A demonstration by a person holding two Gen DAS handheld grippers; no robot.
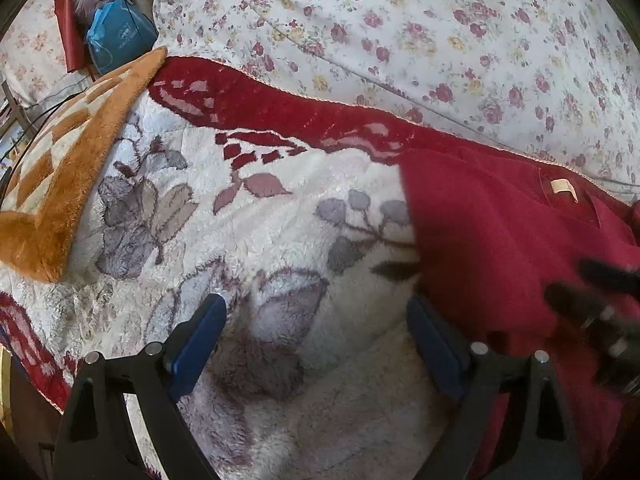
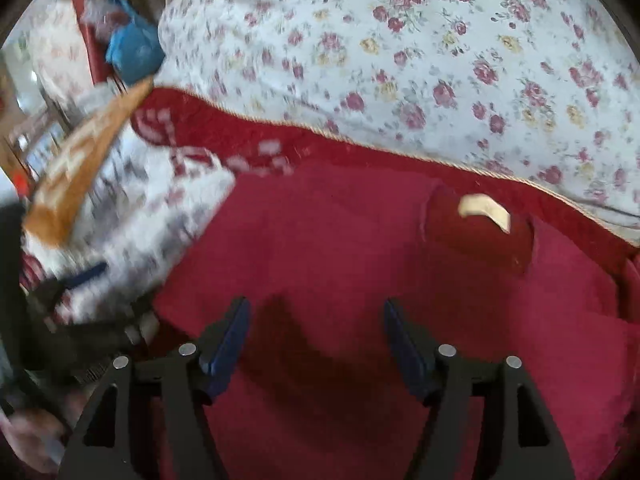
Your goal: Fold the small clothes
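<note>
A dark red garment [image 1: 492, 240] with a cream neck label [image 1: 563, 189] lies on a fleecy white and red blanket [image 1: 280, 216]. In the right wrist view the garment [image 2: 360, 240] fills the middle, with its label [image 2: 486, 210] at the collar. My left gripper [image 1: 318, 320] is open over the blanket, its right finger at the garment's left edge. My right gripper [image 2: 316, 320] is open just above the garment and holds nothing. It also shows blurred at the right of the left wrist view [image 1: 600, 304]. The left gripper [image 2: 80, 280] shows blurred at the left of the right wrist view.
A floral white quilt [image 1: 440, 32] lies behind the blanket. An orange and cream fleece [image 1: 68, 168] lies folded at the left. A blue bag [image 1: 116, 36] and red items sit beyond the bed's far left corner.
</note>
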